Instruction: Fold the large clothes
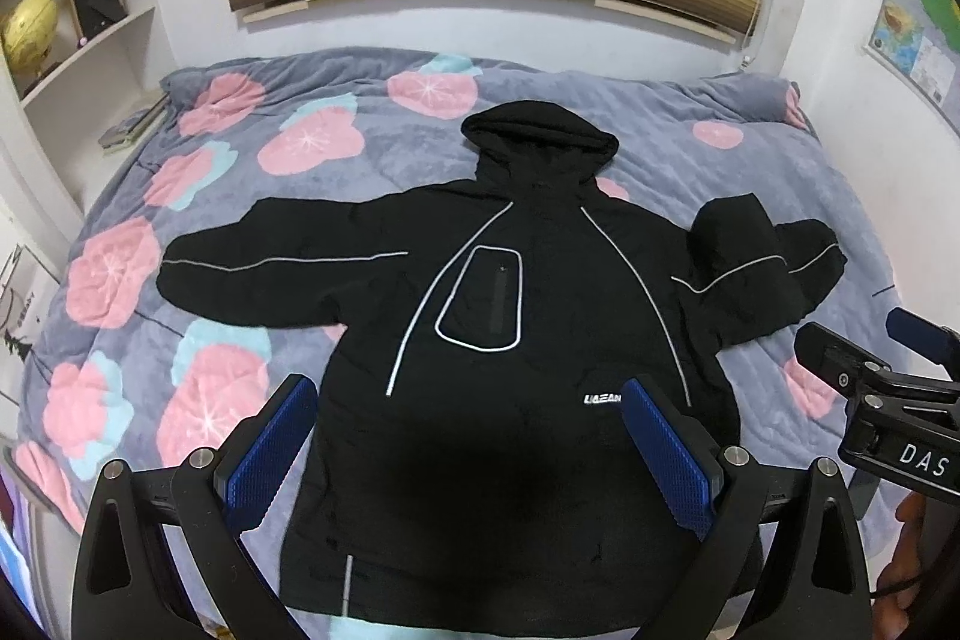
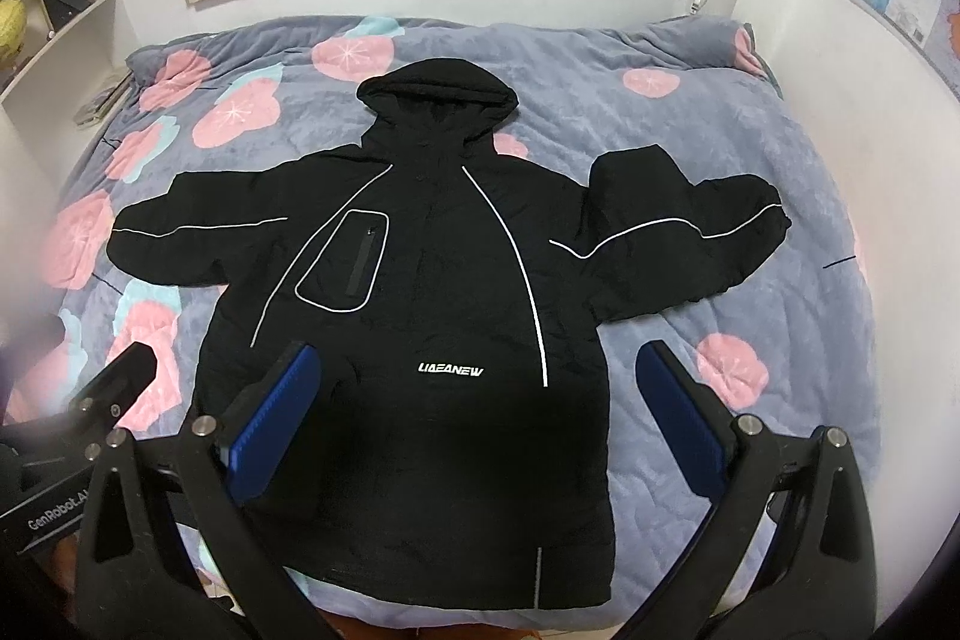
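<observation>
Left wrist view
Left gripper [image 1: 468,436]: jaws spread wide, nothing between them but air; blue ribbed pads [image 1: 273,451] on black arms.
Jacket [image 1: 510,340]: flat on the bed, front up, hood towards the headboard wall; its lower body fills the gap beyond the open fingers (hem closest to the camera).
Sleeves: the one on the picture's left stretched straight out; the one on the picture's right [image 1: 762,268] bent back on itself, bunched.
Material: black, matte, lightly crinkled cloth with thin white piping and an outlined chest pocket.
Right gripper [image 1: 864,388]: seen at the right edge, beside the bent sleeve; its opening is unclear from here.
Blanket [image 1: 198,196]: grey-lilac plush, pink and pale blue blossoms.

Right wrist view
Right gripper [image 2: 480,418]: fingers well apart, holding nothing.
Jacket [image 2: 444,292]: between and beyond the pads, shifted left of centre; white lettering [image 2: 450,370] on the front.
Left gripper [image 2: 114,388]: blurred at the left edge, beside the jacket's side.
Blanket [image 2: 690,148]: soft, quilted surface.
</observation>
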`<state>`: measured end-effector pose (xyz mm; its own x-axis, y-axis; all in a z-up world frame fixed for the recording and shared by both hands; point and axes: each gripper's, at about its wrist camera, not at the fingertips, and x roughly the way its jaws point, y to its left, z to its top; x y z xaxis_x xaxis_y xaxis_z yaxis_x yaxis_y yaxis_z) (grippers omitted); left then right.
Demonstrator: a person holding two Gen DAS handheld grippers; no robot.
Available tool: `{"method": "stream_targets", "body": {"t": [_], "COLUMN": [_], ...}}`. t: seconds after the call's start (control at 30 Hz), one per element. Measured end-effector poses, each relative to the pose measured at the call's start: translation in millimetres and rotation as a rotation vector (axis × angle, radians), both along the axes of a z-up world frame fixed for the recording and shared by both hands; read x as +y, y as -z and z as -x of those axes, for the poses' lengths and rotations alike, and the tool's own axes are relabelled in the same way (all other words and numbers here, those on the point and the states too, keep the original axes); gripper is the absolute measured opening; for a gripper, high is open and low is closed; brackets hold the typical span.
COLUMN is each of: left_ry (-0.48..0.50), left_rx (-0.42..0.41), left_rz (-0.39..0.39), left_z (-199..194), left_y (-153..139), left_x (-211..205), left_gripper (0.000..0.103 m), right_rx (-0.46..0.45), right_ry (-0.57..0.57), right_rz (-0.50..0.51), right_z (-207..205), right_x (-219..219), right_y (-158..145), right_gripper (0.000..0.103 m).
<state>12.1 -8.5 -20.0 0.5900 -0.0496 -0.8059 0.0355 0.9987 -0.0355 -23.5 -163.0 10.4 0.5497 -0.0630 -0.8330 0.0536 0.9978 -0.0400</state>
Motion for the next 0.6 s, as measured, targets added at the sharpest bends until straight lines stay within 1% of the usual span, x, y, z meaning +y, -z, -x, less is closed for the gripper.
{"method": "stream_targets", "body": {"t": [0.13, 0.33, 0.53, 0.6], "left_ry": [0.001, 0.006, 0.026, 0.026], "left_rx": [-0.002, -0.03, -0.037, -0.034], "left_rz": [-0.001, -0.023, -0.032, -0.039], "left_z": [0, -4, -19, -30], "left_y": [-1, -7, -6, -5], "left_x": [-12, -28, -42, -47], "left_gripper": [0.101, 0.101, 0.101, 0.101], "right_rx": [-0.007, -0.033, -0.032, -0.028], "right_ry": [-0.003, -0.01, -0.005, 0.002], "right_rz": [-0.009, -0.029, -0.046, -0.054], "right_z": [-3, -12, -30, -37], "right_x": [-9, -23, -38, -44], "right_y": [-1, -6, -1, 1], "right_gripper": [0.103, 0.103, 0.103, 0.103]}}
